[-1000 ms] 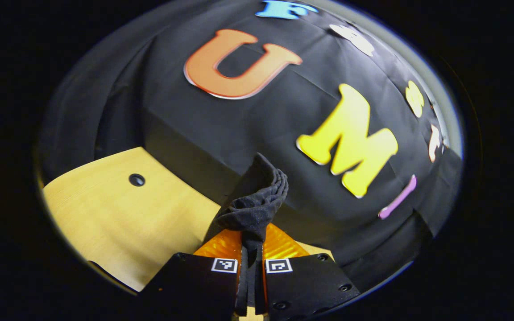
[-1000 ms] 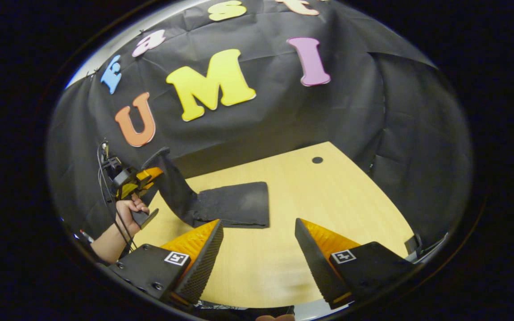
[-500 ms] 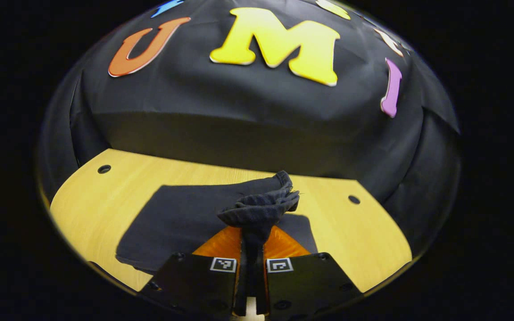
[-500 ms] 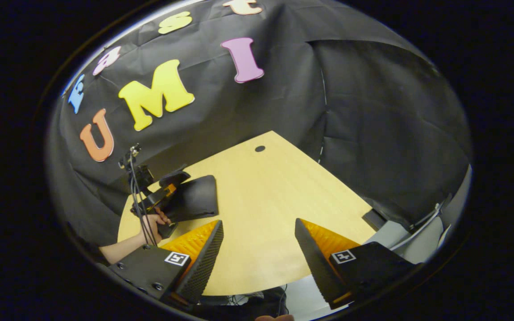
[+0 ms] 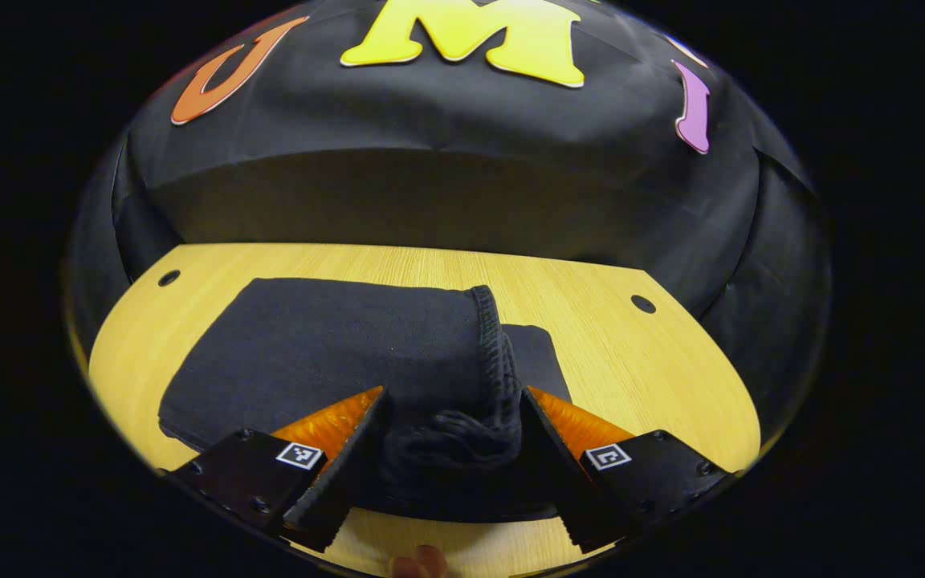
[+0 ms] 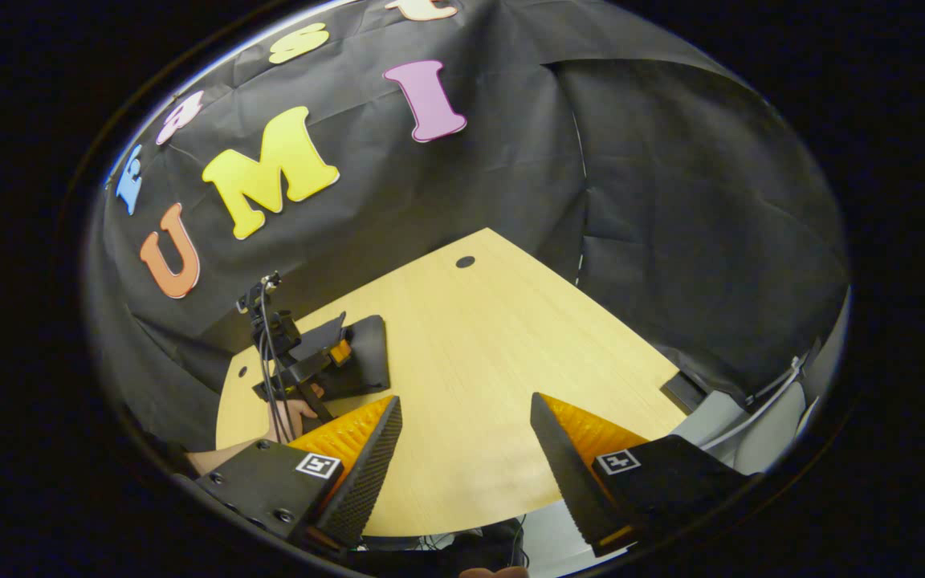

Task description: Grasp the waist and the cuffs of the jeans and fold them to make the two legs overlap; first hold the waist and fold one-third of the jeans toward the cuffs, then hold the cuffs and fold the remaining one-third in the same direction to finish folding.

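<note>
Pale wood table [image 5: 655,377] under both grippers, with black cloth wall [image 5: 446,185] behind it. In the left gripper view, the left gripper [image 5: 448,449] has its orange fingers [image 5: 334,421] spread wide apart; a bunched, hemmed end of the dark jeans [image 5: 326,353] lies between them, but the pads do not press on it. Past that bunch, the jeans lie flat on the table as a folded dark slab, the top layer ending in a thick stitched edge, with a lower layer peeking out to its right. Two small round holes [image 5: 643,304] sit near the table's far corners.

In the right gripper view, the right gripper [image 6: 466,449] hangs above bare table with its fingers parted and nothing between them. Farther off at left, a hand [image 6: 294,413] holds the left gripper against the folded jeans [image 6: 366,361], which rest near the table's far left edge. Beyond them, one hole [image 6: 465,262] shows close to the wall.
</note>
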Available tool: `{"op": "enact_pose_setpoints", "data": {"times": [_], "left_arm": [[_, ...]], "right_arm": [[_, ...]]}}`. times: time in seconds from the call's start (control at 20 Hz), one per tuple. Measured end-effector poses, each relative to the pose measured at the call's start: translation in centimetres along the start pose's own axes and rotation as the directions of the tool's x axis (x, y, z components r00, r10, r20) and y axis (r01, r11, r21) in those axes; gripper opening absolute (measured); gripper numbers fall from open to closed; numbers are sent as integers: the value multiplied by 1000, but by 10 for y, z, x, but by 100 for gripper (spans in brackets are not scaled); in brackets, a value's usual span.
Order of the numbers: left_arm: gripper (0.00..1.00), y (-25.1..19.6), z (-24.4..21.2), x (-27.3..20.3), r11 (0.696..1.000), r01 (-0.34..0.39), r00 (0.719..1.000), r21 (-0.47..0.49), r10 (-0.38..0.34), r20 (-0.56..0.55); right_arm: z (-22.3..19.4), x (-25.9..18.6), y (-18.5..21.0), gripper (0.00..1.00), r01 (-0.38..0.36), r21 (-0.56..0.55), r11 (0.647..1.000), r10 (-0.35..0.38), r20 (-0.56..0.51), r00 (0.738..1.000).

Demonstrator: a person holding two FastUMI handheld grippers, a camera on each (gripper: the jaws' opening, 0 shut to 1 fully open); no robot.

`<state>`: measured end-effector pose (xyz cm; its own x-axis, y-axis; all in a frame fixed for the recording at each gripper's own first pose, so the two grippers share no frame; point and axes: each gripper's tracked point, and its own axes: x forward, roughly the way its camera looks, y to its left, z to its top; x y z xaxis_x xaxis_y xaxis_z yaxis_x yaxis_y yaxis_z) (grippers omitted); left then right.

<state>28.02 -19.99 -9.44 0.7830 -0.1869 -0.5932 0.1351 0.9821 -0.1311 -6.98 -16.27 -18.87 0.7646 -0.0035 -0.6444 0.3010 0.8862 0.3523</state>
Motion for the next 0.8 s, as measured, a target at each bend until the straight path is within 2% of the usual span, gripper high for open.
{"op": "enact_pose_setpoints", "data": {"times": [0.15,0.2,0.25,0.35,0.4,0.45,0.6,0.8], "left_arm": [[100,-6,11,-11,999,35,999,-8,-35,22],[100,-6,18,-21,999,38,999,-8,-38,36],[100,-6,25,-31,999,45,998,-6,-44,52],[100,-2,48,-52,999,51,994,7,-52,100],[100,5,64,-66,999,53,989,11,-54,134],[100,12,80,-79,998,58,984,4,-58,168],[100,48,139,-139,999,48,957,-18,-40,287],[98,99,210,-223,999,-11,898,-34,25,439]], "right_arm": [[6,0,9,99,-14,-29,999,15,25,1000],[9,-1,12,94,-10,-42,999,12,36,999],[16,2,15,99,2,-69,998,2,60,998],[39,1,45,99,-18,-119,993,33,125,992],[52,1,62,94,-32,-150,988,56,159,986],[64,3,78,94,-43,-187,981,79,191,978],[100,-2,140,99,-109,-288,951,191,275,942],[131,-13,216,99,-195,-367,910,329,347,878]]}}
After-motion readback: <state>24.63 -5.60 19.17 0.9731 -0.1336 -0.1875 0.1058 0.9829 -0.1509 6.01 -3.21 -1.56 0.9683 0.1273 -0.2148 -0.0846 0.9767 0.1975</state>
